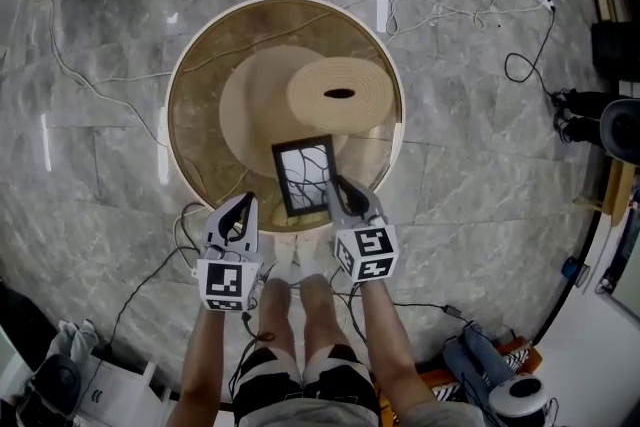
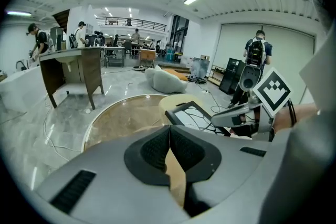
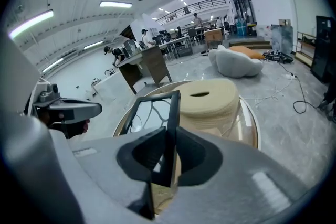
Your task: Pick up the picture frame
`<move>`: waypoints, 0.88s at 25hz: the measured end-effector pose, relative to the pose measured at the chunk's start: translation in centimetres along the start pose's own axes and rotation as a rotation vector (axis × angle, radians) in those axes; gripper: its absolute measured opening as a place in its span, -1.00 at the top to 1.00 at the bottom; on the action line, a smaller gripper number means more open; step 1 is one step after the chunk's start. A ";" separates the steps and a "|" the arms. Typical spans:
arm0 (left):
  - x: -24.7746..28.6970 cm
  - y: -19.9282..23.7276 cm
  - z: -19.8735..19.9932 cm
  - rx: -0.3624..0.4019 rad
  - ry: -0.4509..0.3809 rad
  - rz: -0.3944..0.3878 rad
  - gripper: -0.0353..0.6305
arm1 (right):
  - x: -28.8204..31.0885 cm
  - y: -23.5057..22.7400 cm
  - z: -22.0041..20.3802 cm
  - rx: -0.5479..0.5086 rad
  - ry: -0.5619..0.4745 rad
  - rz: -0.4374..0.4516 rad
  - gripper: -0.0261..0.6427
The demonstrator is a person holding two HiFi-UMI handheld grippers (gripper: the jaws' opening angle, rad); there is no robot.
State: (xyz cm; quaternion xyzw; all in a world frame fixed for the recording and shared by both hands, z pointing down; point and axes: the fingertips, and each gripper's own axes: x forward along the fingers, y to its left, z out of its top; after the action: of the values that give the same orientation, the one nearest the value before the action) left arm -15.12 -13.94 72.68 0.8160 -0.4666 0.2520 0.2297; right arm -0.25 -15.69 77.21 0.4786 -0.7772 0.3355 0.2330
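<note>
The picture frame (image 1: 305, 177) is black with a white branching pattern on its face. It hangs tilted over the near part of the round glass table (image 1: 180, 85). My right gripper (image 1: 333, 187) is shut on the frame's right edge, and in the right gripper view the pads (image 3: 191, 157) clamp the thin edge of the frame (image 3: 152, 113). My left gripper (image 1: 243, 207) hovers to the left of the frame, apart from it, shut with nothing between its jaws (image 2: 169, 147). The left gripper view shows the frame (image 2: 190, 113) lifted beside the right gripper (image 2: 236, 113).
Under the glass top stands a beige round pedestal (image 1: 340, 95) with a slot. Cables (image 1: 100, 80) trail over the marble floor around the table. The person's legs (image 1: 300, 315) are close to the table's near rim. Bags (image 1: 60, 375) lie at lower left, a desk (image 2: 71, 68) stands beyond.
</note>
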 end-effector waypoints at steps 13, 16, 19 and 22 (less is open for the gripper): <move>-9.1 -1.6 13.1 0.089 -0.145 0.034 0.83 | -12.4 4.4 15.2 -0.059 -0.258 -0.022 0.73; -10.9 -1.8 17.6 0.119 -0.197 0.044 0.83 | -15.7 5.0 19.9 -0.077 -0.342 -0.031 0.73; -13.5 -3.2 21.8 0.137 -0.227 0.053 0.83 | -20.2 5.5 23.5 -0.090 -0.399 -0.041 0.73; -16.0 -3.5 25.6 0.161 -0.264 0.061 0.83 | -23.8 6.6 27.1 -0.106 -0.460 -0.055 0.73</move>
State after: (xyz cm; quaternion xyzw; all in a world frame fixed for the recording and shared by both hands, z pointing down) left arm -14.01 -17.62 42.52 0.8433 -0.4958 0.1860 0.0922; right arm 3.05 -19.75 40.93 0.5505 -0.8131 0.1696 0.0836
